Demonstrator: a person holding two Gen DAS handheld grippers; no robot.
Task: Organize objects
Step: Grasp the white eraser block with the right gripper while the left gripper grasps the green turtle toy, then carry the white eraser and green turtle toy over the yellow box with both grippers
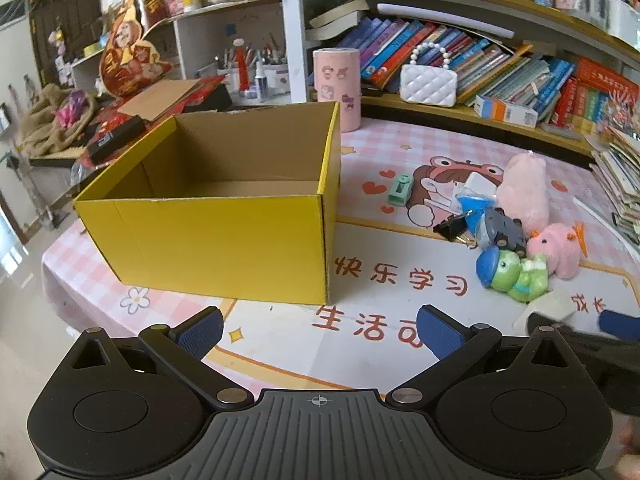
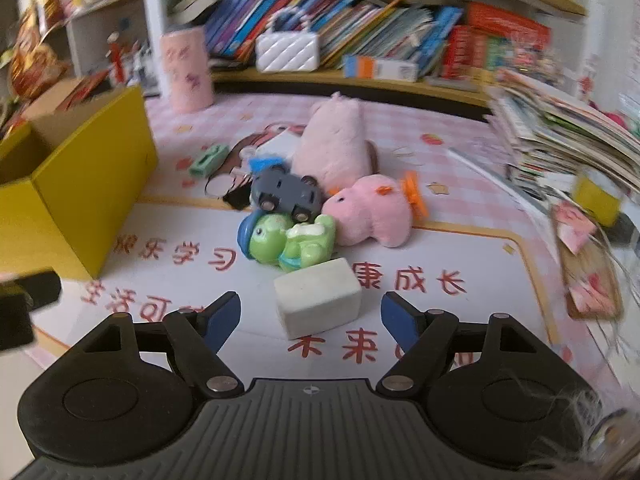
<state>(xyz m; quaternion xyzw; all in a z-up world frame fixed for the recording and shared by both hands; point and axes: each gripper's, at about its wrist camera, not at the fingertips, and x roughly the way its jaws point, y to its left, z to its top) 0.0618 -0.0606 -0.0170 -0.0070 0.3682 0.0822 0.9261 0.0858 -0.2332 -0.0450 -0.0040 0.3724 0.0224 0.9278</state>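
An open yellow cardboard box (image 1: 208, 240) stands empty on the pink desk mat, also at the left in the right wrist view (image 2: 80, 184). My left gripper (image 1: 320, 330) is open and empty just in front of the box. My right gripper (image 2: 312, 316) is open, its jaws either side of a white block (image 2: 318, 300), not touching it. Behind the block lie a green frog toy (image 2: 288, 238), a grey toy car (image 2: 286, 194), a small pink plush (image 2: 372, 210) and a larger pink plush (image 2: 334, 140). The pile also shows at the right in the left wrist view (image 1: 516, 236).
A mint-green small item (image 1: 400, 189), a black binder clip (image 1: 452, 226) and a pink cylinder (image 1: 338, 88) lie on the mat. A shelf of books with a white quilted purse (image 1: 428, 84) runs behind. A stack of books (image 2: 560, 132) stands at the right.
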